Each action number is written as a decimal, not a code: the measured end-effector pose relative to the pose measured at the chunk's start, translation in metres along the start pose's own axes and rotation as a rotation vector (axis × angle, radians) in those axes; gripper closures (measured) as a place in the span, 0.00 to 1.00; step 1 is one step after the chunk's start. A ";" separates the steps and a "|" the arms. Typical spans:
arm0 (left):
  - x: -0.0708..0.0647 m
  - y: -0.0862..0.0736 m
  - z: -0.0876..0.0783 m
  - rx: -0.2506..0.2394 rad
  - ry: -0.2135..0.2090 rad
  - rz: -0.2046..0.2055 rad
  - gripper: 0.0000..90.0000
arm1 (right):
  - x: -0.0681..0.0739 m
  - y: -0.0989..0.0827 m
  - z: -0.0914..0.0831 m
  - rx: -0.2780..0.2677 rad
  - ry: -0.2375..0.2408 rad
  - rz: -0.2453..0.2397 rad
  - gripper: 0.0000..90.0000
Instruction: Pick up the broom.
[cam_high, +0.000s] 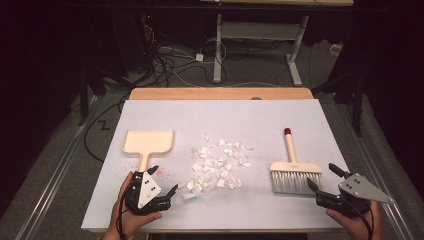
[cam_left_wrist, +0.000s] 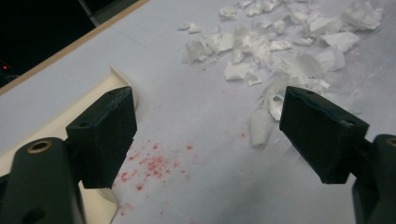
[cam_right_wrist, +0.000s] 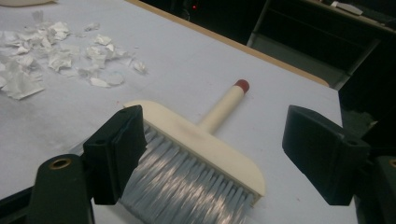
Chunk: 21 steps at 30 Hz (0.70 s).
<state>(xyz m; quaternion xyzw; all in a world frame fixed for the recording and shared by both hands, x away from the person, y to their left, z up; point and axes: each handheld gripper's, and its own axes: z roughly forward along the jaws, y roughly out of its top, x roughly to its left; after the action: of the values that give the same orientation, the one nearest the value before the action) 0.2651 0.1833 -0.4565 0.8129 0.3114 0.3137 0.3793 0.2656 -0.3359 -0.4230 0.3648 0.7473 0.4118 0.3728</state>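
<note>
A cream dustpan lies at the left of the white table, its handle pointing toward me. My left gripper stands open just right of that handle's end, holding nothing; in the left gripper view the dustpan edges past the left jaw. Torn white paper scraps are heaped mid-table. A cream brush with grey bristles and a red-tipped handle lies at the right. My right gripper is open beside its bristles; the brush lies ahead between the jaws, untouched.
Red specks dot the white table cover near the dustpan handle. A wooden edge runs along the far side. Beyond it are cables and desk legs on a dark floor.
</note>
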 end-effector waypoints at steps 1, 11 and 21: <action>0.000 -0.001 0.001 0.008 -0.001 -0.002 0.20 | 0.000 0.000 0.000 0.000 0.000 0.000 0.24; -0.002 -0.006 0.006 0.041 -0.025 0.003 0.20 | 0.006 0.001 0.010 0.014 0.004 -0.031 0.24; -0.004 -0.005 0.007 0.051 -0.033 0.004 0.20 | 0.000 0.016 0.020 0.027 -0.070 -0.021 0.23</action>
<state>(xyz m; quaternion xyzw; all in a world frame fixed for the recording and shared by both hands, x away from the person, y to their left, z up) 0.2665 0.1801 -0.4654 0.8280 0.3114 0.2928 0.3629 0.2862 -0.3229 -0.4166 0.3760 0.7431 0.3848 0.3979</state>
